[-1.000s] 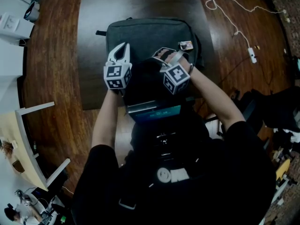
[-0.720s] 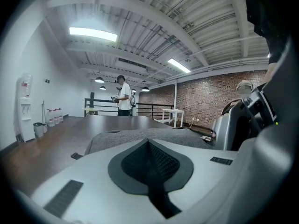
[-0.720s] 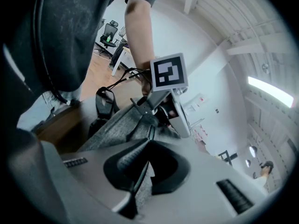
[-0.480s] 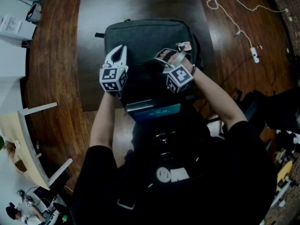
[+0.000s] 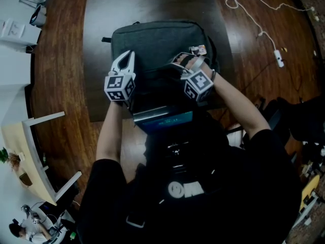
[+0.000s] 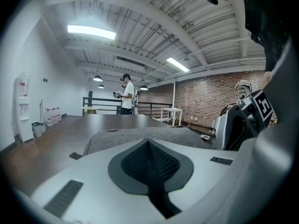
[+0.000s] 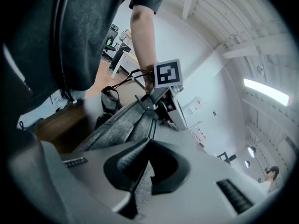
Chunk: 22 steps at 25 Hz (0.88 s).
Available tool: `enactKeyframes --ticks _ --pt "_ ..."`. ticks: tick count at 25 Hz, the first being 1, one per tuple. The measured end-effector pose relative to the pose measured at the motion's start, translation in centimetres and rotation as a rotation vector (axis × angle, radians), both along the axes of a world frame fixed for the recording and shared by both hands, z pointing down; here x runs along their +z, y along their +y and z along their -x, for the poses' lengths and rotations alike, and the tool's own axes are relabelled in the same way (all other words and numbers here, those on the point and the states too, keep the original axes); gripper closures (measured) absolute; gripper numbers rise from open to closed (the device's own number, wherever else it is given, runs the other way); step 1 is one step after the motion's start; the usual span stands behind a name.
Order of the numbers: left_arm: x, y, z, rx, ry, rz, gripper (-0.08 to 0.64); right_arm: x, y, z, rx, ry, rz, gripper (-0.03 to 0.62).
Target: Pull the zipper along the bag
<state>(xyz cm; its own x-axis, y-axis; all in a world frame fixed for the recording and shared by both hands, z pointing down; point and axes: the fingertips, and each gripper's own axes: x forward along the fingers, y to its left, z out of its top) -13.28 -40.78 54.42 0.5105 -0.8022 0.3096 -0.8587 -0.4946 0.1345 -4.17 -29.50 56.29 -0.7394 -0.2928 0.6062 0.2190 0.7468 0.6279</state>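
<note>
one dark grey fabric bag (image 5: 157,39) lies flat on the dark wooden table (image 5: 101,14), right in front of the person. its dark zipper line (image 7: 152,124) runs away from the right gripper (image 7: 148,146), whose jaws are pressed together on a strip of the bag's grey cloth. the left gripper (image 6: 149,146) sits over the bag's left part, its jaws closed against each other with nothing between them. brown plank floor (image 5: 56,85) surrounds the table, and a white cable (image 5: 249,19) lies on it at the far right.
</note>
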Motion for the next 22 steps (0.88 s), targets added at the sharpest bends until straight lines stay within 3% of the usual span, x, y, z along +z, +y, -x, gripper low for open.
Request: enactKeyframes --ticks 5,15,22 --pt "0.0 -0.1 -0.1 0.003 0.002 0.005 0.555 -0.4 0.2 -0.7 0.008 -0.003 0.024 0.578" --pt "0.0 0.0 0.0 0.008 0.002 0.009 0.555 0.3 -0.4 -2.1 0.022 -0.039 -0.031 0.578" --pt "0.2 -0.1 0.0 0.023 -0.005 0.011 0.555 0.3 -0.2 -3.0 0.031 -0.047 -0.001 0.578"
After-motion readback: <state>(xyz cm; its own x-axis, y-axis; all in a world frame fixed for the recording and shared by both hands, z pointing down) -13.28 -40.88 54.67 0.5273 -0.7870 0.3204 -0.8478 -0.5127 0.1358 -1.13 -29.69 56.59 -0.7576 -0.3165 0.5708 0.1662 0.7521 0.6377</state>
